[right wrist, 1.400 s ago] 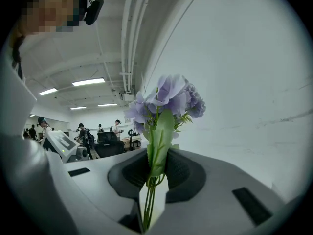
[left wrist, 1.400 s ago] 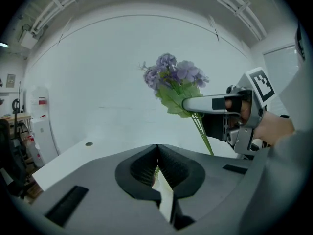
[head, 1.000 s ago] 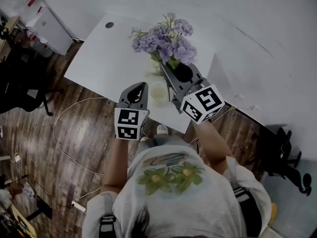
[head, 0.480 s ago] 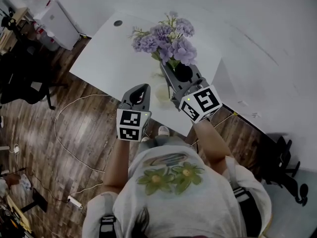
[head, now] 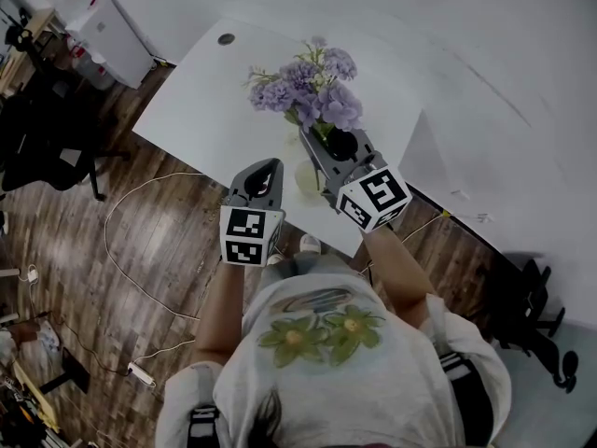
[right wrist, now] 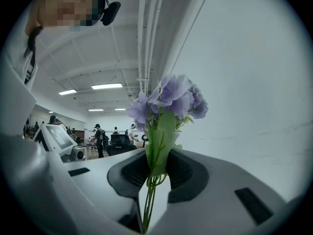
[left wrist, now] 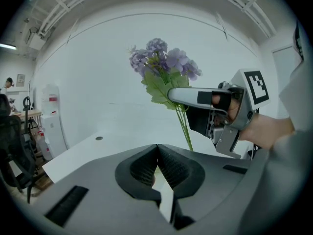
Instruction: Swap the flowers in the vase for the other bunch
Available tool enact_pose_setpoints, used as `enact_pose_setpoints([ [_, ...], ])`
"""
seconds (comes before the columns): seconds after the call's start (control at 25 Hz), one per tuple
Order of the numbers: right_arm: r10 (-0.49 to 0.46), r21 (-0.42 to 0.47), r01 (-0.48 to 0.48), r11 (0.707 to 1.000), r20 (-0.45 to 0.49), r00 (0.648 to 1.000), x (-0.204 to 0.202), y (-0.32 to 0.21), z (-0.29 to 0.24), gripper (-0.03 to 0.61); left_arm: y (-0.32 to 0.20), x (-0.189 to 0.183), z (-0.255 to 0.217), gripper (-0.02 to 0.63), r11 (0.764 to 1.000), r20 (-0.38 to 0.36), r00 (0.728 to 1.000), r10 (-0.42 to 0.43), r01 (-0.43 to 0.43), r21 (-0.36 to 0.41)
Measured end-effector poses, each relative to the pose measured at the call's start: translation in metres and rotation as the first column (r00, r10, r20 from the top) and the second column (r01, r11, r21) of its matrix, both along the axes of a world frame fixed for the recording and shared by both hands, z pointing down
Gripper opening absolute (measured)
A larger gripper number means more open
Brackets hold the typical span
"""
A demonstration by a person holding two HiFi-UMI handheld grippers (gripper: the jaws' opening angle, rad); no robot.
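A bunch of purple flowers with green leaves hangs over the white table. My right gripper is shut on its stems and points level. The blooms stand upright above the jaws in the right gripper view. A pale glass vase stands near the table's front edge, just below and left of that gripper and partly hidden. My left gripper hovers beside the vase, its jaws shut with nothing between them. From the left gripper view, the bunch and the right gripper show ahead.
A round cable hole marks the table's far end. A white wall runs behind the table. On the wooden floor lie cables, with an office chair and a white cabinet at the left.
My right gripper has sunk a little with the purple bunch, closer to the vase. The left gripper has stayed in place.
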State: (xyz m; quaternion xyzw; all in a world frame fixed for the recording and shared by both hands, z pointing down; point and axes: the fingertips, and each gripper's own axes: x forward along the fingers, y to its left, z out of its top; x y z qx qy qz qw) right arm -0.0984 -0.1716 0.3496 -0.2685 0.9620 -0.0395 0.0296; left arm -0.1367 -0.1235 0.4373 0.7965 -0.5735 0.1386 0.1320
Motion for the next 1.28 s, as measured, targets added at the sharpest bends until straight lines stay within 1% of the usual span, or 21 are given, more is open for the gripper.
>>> enact_pose_setpoints([
  [0.24, -0.028, -0.051, 0.026, 0.998, -0.035, 0.999, -0.004, -0.006, 0.025, 0.075, -0.012, -0.005, 0.004, 0.018, 1.0, -0.003, 1.0, 0.001, -0.001, -0.022],
  [0.48, -0.057, -0.097, 0.049, 0.994, -0.081, 0.995, -0.001, 0.001, 0.048, 0.077, -0.014, -0.002, 0.008, 0.018, 0.999, -0.004, 1.0, 0.008, -0.008, -0.035],
  [0.92, -0.081, -0.17, 0.054, 0.984, -0.155, 0.985, 0.012, 0.027, 0.083, 0.08, -0.003, 0.006, 0.018, 0.018, 0.998, -0.009, 1.0, 0.023, -0.023, -0.053],
  [1.08, -0.095, -0.193, 0.057, 0.98, -0.191, 0.977, 0.015, 0.036, 0.094, 0.092, 0.002, 0.009, 0.019, 0.018, 0.997, -0.02, 0.999, 0.028, -0.03, -0.068],
  [1.28, -0.103, -0.189, 0.053, 0.98, -0.266, 0.958, 0.019, 0.047, 0.108, 0.109, 0.008, 0.012, 0.021, 0.018, 0.997, -0.019, 0.999, 0.035, -0.036, -0.075],
])
